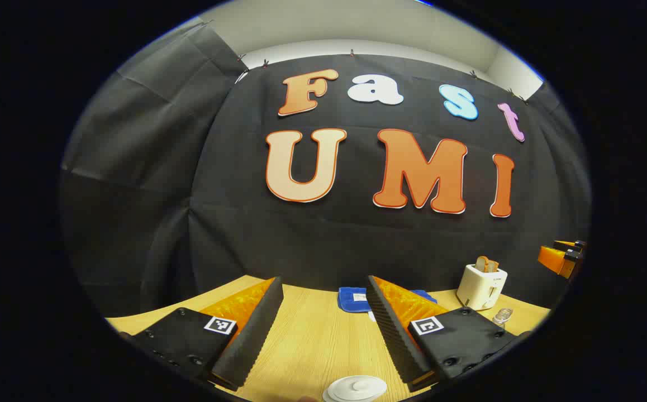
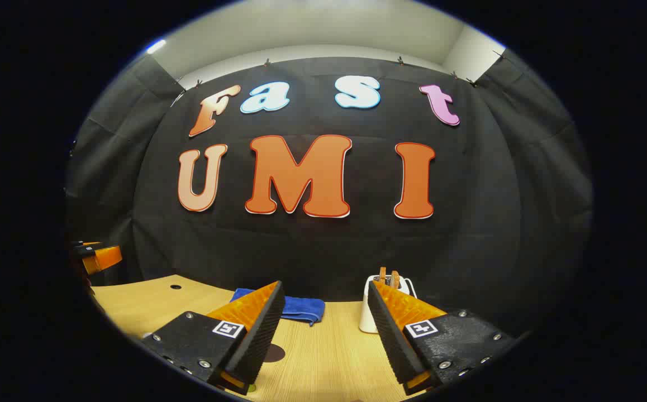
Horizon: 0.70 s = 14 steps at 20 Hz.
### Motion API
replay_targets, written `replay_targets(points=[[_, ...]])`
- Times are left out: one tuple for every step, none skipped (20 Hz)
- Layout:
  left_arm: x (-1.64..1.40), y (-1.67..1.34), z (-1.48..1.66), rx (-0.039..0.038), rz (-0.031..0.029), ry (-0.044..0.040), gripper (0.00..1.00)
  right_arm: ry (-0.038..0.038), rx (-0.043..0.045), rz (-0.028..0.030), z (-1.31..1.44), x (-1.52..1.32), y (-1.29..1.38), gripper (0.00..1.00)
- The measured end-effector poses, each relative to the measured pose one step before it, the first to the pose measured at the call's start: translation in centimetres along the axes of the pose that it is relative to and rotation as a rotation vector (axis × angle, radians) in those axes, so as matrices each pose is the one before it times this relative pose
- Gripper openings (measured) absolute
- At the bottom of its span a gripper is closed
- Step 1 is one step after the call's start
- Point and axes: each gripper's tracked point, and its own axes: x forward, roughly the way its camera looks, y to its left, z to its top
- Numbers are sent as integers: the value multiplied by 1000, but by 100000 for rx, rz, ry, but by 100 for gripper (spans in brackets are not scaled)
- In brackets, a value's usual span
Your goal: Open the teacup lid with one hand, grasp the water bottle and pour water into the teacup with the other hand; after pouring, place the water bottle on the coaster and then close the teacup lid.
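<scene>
The white teacup lid [image 1: 357,387] with its round knob lies low between the fingers of my left gripper [image 1: 323,283], which stands open above it, apart from it. A small clear top, perhaps the water bottle [image 1: 502,316], peeks over that gripper's right finger, in front of the toaster. In the right gripper view my right gripper [image 2: 324,286] is open with nothing between its fingers. A dark round patch, likely the coaster [image 2: 274,353], lies on the wood beside its left finger, partly hidden. Each view catches the other gripper at its side edge [image 1: 561,258] [image 2: 97,257].
A white toaster [image 1: 481,286] [image 2: 365,315] holding bread stands at the back of the wooden table [image 1: 312,340]. A folded blue cloth [image 1: 354,298] [image 2: 301,307] lies by the black back wall. A small hole [image 2: 175,286] marks the tabletop at far left.
</scene>
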Motion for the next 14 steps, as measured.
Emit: replay_targets(points=[[31, -658, -309, -516, -3245, 1278, 98, 113, 103, 107, 15, -147, -106, 89], [12, -269, -420, -327, -1654, 1342, 98, -120, -206, 158, -5, -153, -24, 89], [119, 131, -179, 548, 258, 1266, 98, -443, -601, 311, 24, -205, 10, 89], [6, 327, 81, 703, 1128, 19, 98, -440, -780, -29, 1, -112, -45, 89], [-90, 235, 307, 417, 1480, -585, 98, -305, -735, 23, -3, -153, -1, 89], [-122, 217, 369, 324, 1359, -941, 98, -156, -536, 206, -58, -156, 0, 89], [-76, 165, 428, 641, 1484, -1099, 98, 299, -148, 261, -99, -98, 103, 89], [-73, -9, 244, 668, 982, -1061, 98, 610, 65, 367, -107, -64, 108, 89], [-100, -239, 120, 1013, -11, -303, 98, 238, 43, 1056, -80, -78, 210, 89], [-128, -306, 71, 686, -271, -228, 98, -3, 75, 1101, 41, -140, 244, 89], [-50, -170, 154, -12, 40, -276, 98, -153, -2, 1117, -61, -129, 247, 89], [-163, -113, 75, -18, -64, -272, 98, -352, -79, 845, 152, -138, 194, 89], [-36, -68, 309, 455, 37, -737, 98, -763, -430, 767, 165, -227, 152, 89], [-60, 28, 248, 535, 315, -622, 98, -369, -598, -559, -32, -19, -58, 89]])
